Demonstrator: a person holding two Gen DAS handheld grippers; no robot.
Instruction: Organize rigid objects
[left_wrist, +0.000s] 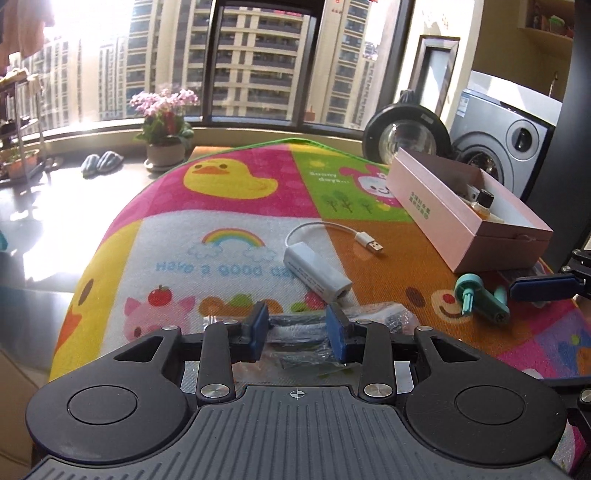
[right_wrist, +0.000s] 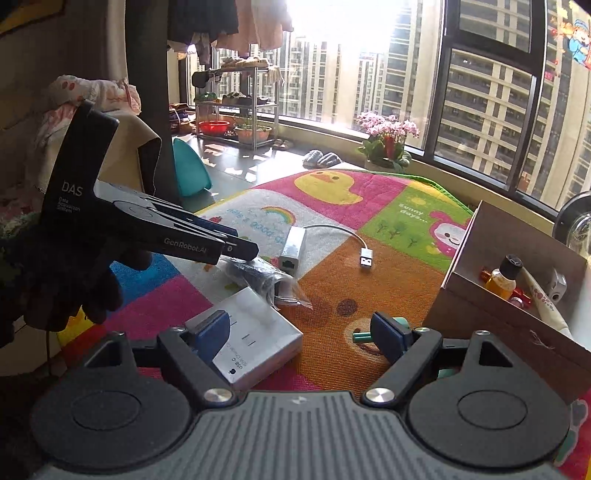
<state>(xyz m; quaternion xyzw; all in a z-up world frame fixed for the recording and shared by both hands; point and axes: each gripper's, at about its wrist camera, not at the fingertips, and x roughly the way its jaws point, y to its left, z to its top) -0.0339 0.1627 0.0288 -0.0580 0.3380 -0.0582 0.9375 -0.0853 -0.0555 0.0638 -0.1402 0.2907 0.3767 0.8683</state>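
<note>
The step in hand looks like the pick-up of the plastic-wrapped dark item (left_wrist: 295, 334), a clear bag holding something black, which lies on the near part of the colourful mat (left_wrist: 229, 199) that covers the tabletop. The left tongs (left_wrist: 298, 332) stand at a middling gap with a blue pad on either side of the bag; whether the pads already press on it I cannot tell, since the wrap hides the contact. In the right wrist view the same bag (right_wrist: 258, 275) lies just under the tip of the left tool, its long axis running from near right to far left, roughly across the line of the left fingers, which suits a grip across its narrow width. The right tongs (right_wrist: 301, 332) stand wide and hold nothing, hovering above the mat between a flat white box (right_wrist: 258, 332) on the left and a teal plastic piece (right_wrist: 364, 336) by the right pad. The likely goal is the pink box (left_wrist: 443, 210) at the far right, open and already holding a small amber bottle (right_wrist: 504, 278) and other bits. The next move probably calls for closing firmly on the slippery wrap, lifting clear of the white USB adapter (left_wrist: 317, 271) just beyond, whose body points near right with its cable looping far, and carrying the bag right over the box wall.
</note>
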